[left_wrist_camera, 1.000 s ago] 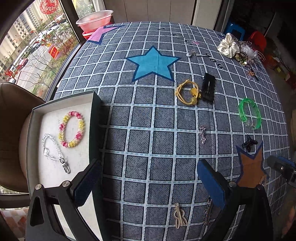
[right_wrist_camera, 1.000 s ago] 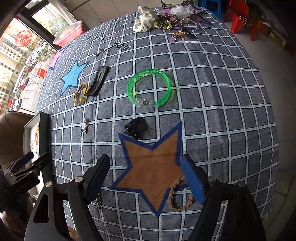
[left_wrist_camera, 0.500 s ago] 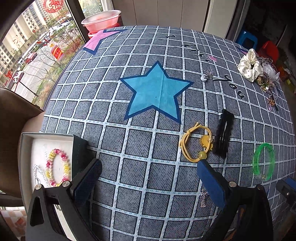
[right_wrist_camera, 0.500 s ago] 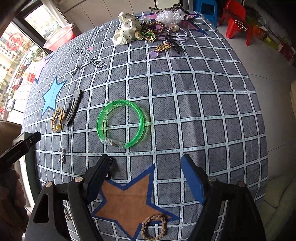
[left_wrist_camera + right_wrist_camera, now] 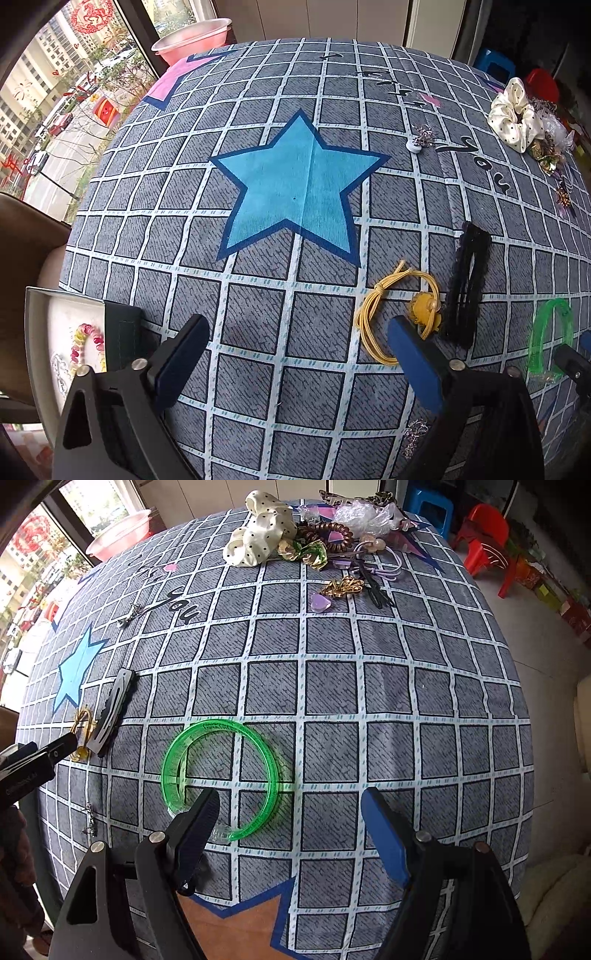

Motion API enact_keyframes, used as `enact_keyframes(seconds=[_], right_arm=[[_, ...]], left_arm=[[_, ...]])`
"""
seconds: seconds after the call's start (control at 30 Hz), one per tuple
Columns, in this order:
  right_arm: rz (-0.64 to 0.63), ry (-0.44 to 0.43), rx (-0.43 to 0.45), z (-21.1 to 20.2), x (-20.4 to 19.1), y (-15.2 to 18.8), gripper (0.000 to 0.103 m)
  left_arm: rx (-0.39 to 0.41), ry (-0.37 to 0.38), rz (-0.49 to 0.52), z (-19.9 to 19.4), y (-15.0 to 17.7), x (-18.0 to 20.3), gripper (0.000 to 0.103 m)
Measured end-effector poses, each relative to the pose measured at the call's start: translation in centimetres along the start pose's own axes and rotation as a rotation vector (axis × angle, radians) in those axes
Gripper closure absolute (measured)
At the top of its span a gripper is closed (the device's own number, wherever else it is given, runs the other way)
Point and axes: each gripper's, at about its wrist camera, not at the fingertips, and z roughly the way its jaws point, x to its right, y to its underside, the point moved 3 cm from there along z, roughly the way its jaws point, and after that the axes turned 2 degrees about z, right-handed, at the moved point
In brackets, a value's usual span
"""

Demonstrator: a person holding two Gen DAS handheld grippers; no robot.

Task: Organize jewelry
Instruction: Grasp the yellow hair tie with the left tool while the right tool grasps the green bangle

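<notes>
The yellow hair tie (image 5: pixel 373 317) lies on the checked cloth, its left loop under the space between my left gripper's (image 5: pixel 295 328) fingers. Those jaws are closing but stand wide, and the pads touch nothing. A black hair clip (image 5: pixel 467 284) lies just right of the tie. My right gripper (image 5: pixel 290 799) is open above the green bangle (image 5: pixel 221 724). Its left finger (image 5: pixel 195 823) hides the bangle's near-left edge. The open box (image 5: pixel 122 317) at lower left holds a pink and yellow bead bracelet (image 5: pixel 86 339) and a silver chain (image 5: pixel 59 363).
A heap of hair accessories with a cream scrunchie (image 5: pixel 258 535) sits at the cloth's far edge. A silver brooch (image 5: pixel 421 138) and a small silver charm (image 5: pixel 89 821) lie loose. A pink basin (image 5: pixel 192 37), a brown chair (image 5: pixel 22 236) and red stools (image 5: pixel 487 535) surround the table.
Both grippers have moved away from the near edge. The left went from beside the box toward the yellow tie. The right went from the orange star to the green bangle.
</notes>
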Motion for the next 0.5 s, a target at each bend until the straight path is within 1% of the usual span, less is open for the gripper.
enact_keyframes(seconds=[0.1,0.17,0.2,0.27,0.3,0.33,0.37,0.4,0.43,0.47,0.5], right_arm=[[-0.020,0.010,-0.008,1.0,-0.9,-0.6,0.022],[-0.040,0.028,0.003,1.2,-1.3,-0.9,0.023],[-0.051,0.040,0.008,1.3,-1.5,-0.9,0.025],[-0.067,0.052,0.019,1.5,-2.8,-0.7,0.031],[-0.071,0.050,0.022,1.7,-3.5,-0.6,0.035],[-0.076,0.048,0.023,1.7,-3.8,-0.6,0.039],[-0.081,0.047,0.024,1.7,-4.2,-0.5,0.042],[-0.088,0.045,0.026,1.7,-4.5,-0.5,0.047],[-0.095,0.044,0.028,1.5,-5.1,0.2,0.052],[-0.101,0.043,0.027,1.6,-5.5,0.2,0.054],[-0.107,0.043,0.026,1.5,-5.9,0.2,0.057]], left_arm=[[0.007,0.021,-0.001,0.0,-0.2,0.1,0.009],[0.011,0.039,0.005,-0.1,-0.2,0.4,0.018],[0.013,0.045,0.010,-0.3,-0.2,0.7,0.020],[0.015,0.064,0.024,-0.6,0.0,1.3,0.035],[0.016,0.078,0.033,-0.8,-0.1,1.6,0.040],[0.018,0.087,0.046,-1.0,-0.2,2.0,0.049],[0.022,0.090,0.061,-1.2,-0.2,2.5,0.056],[0.025,0.089,0.075,-1.3,-0.3,2.9,0.059],[0.030,0.082,0.089,-1.5,-0.3,3.4,0.063],[0.032,0.086,0.100,-1.6,-0.3,3.8,0.072],[0.030,0.106,0.105,-1.8,-0.3,4.1,0.080]])
